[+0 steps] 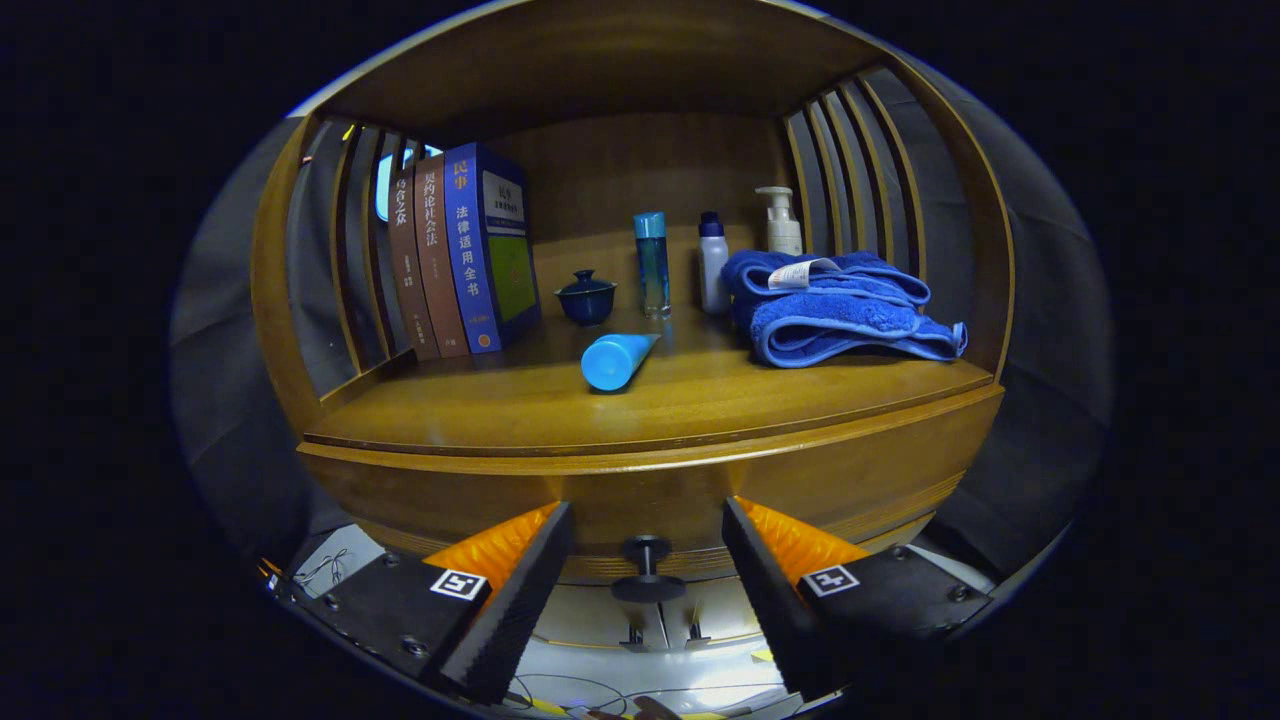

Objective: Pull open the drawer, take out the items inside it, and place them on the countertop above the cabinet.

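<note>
The wooden drawer front (pixel 480 480) sits under the countertop (pixel 500 420) and looks closed and flush with the cabinet. Its dark round knob (pixel 647 568) sticks out toward me, in the gap between my two fingers and touching neither. My gripper (pixel 646 520) is open, level with the drawer front and just short of it. The inside of the drawer is hidden.
On the countertop lie a light blue tube (pixel 615 360) near the front, a folded blue towel (pixel 835 305) to the right, three upright books (pixel 465 255) to the left, and a small dark lidded cup (pixel 586 297), two bottles (pixel 652 262) and a pump bottle (pixel 780 222) at the back. Slatted side walls enclose the shelf.
</note>
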`<state>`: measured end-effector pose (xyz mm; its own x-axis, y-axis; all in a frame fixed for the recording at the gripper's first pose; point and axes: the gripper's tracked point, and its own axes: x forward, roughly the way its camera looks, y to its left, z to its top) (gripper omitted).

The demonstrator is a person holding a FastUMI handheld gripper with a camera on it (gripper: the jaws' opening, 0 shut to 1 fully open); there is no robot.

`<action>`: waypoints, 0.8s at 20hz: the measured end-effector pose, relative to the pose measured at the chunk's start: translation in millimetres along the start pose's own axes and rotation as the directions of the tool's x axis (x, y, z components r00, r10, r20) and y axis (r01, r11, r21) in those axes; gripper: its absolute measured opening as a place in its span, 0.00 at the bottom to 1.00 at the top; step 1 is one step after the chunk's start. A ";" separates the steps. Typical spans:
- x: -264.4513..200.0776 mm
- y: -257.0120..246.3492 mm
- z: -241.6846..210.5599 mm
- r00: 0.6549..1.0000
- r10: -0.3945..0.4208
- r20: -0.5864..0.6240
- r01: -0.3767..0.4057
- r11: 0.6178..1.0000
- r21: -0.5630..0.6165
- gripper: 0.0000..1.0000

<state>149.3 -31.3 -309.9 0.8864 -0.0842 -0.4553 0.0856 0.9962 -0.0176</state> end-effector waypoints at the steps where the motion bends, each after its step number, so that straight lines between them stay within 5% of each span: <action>1: -3.7 -0.8 4.0 1.000 -0.002 0.007 0.002 1.000 0.000 0.99; 16: -144.1 16.4 156.4 0.964 0.040 0.264 -0.033 0.999 -0.032 0.99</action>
<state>94.1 -6.5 -105.3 0.9777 -0.0476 -0.2044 0.0420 0.9986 -0.0316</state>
